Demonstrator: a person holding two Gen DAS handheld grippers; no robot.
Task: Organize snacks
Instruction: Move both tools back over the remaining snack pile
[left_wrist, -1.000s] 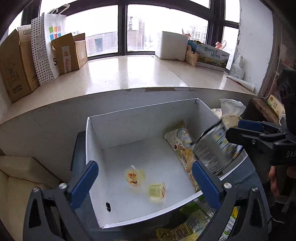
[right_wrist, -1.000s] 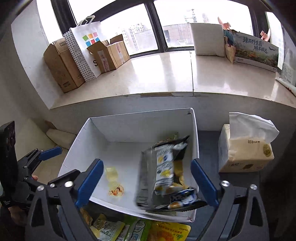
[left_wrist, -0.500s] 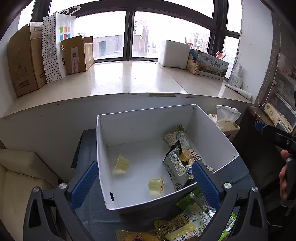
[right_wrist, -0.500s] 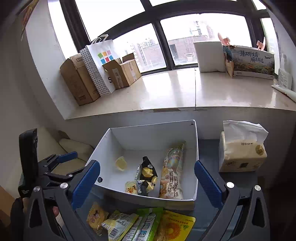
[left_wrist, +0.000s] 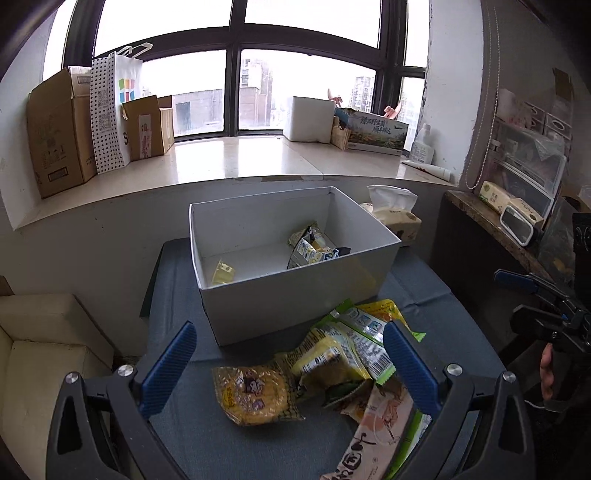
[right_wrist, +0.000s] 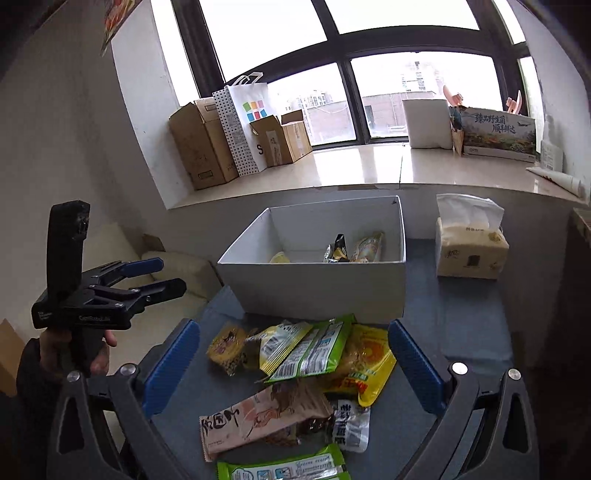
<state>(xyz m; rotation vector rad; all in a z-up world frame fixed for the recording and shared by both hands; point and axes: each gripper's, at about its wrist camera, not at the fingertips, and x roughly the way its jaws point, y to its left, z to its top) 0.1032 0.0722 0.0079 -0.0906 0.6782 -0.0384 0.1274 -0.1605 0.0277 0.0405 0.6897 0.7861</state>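
A wide window ledge (left_wrist: 236, 158) runs along the back, with brown boxes (left_wrist: 55, 129) at its left end. Below it sits a low table with a dark blue top (right_wrist: 461, 325). A big white box (left_wrist: 295, 288) stands at the back edge of the table, open at the top. Its front wall is close to the snack pile. Inside it lie a crinkled snack bag (left_wrist: 310, 249) near the right wall and a small yellow cup (left_wrist: 223, 271) near the left wall, with bare floor between them. A tissue pack (right_wrist: 469, 243) stands beside the box at the back right corner, with a gap between them. The pile of snack bags (right_wrist: 306, 358) lies on the front part of the table, just before the box. The table is bare to the right of the pile.

The left claw (left_wrist: 288, 365) is spread wide above the pile and holds nothing. The right claw (right_wrist: 291, 365) is spread wide too, over the same pile, holding nothing. A hand (right_wrist: 70, 347) grips the left claw's handle.
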